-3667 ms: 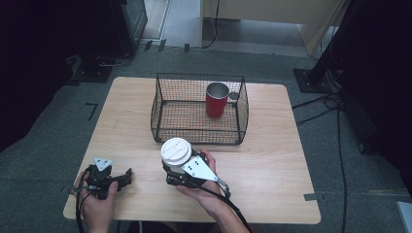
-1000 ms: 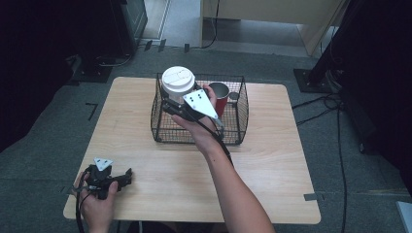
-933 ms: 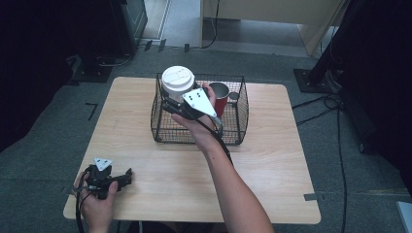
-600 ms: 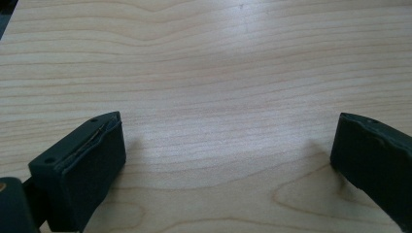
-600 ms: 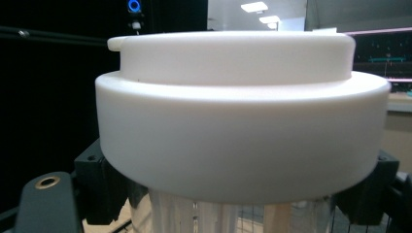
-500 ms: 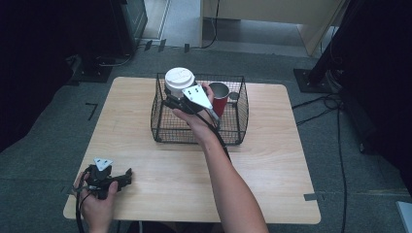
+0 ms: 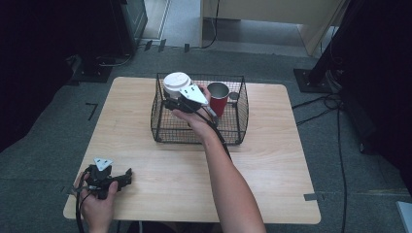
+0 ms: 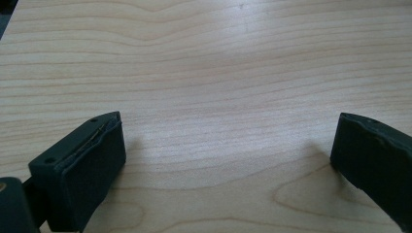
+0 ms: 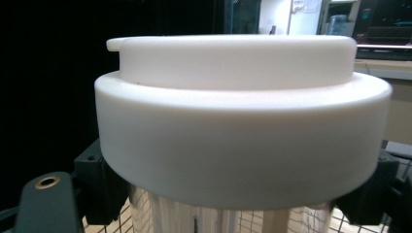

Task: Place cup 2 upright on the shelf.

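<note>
From the high view, the right gripper (image 7: pixel 176 100) holds a white-lidded cup (image 7: pixel 176 83) over the left far corner of the wire basket (image 7: pixel 167 131) on the table (image 7: pixel 272 160); a red cup (image 7: pixel 218 97) stands inside the basket at its far right. The left gripper (image 7: pixel 125 176) rests at the table's near left corner.

In the left gripper view, its jaws stand wide apart over bare wood.

In the right gripper view, the jaws are clamped on the cup's shiny body just under the white lid (image 9: pixel 243 116), basket mesh below
</note>
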